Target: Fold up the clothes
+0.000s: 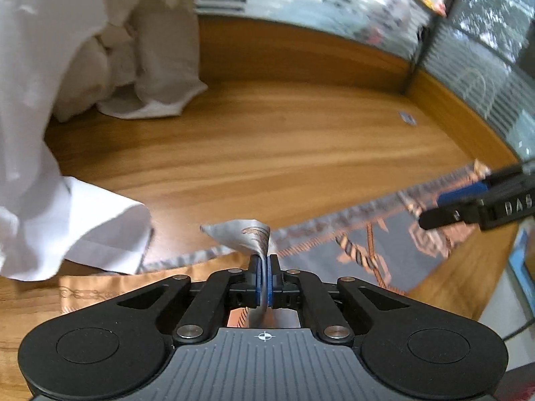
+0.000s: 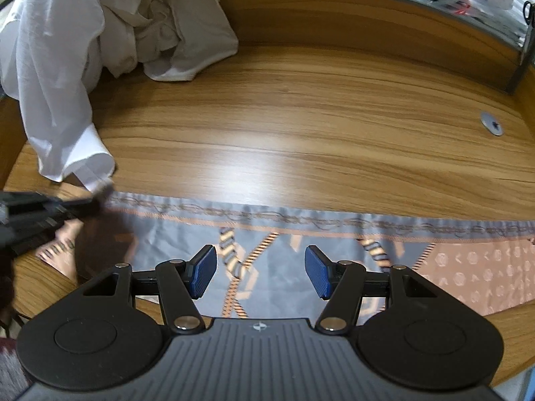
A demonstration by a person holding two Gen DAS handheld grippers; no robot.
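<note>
A grey and salmon patterned scarf (image 2: pixel 267 234) lies spread along the near edge of the wooden table (image 2: pixel 301 127). My left gripper (image 1: pixel 265 264) is shut on a corner of the scarf (image 1: pixel 254 237), which sticks up between the blue pads and curls over. In the right wrist view the left gripper (image 2: pixel 90 205) shows blurred at the left edge, at the scarf's end. My right gripper (image 2: pixel 260 272) hovers open over the scarf's middle, with nothing between its blue pads (image 2: pixel 204 272). In the left wrist view the right gripper (image 1: pixel 434 212) reaches in from the right above the cloth.
A heap of white and beige clothes (image 2: pixel 110 26) is piled at the table's back left, with a white sleeve (image 2: pixel 77 153) hanging down towards the scarf. A small metal disc (image 2: pixel 491 123) sits on the wood at the right. A wooden wall and glass panels (image 1: pixel 334 0) bound the back.
</note>
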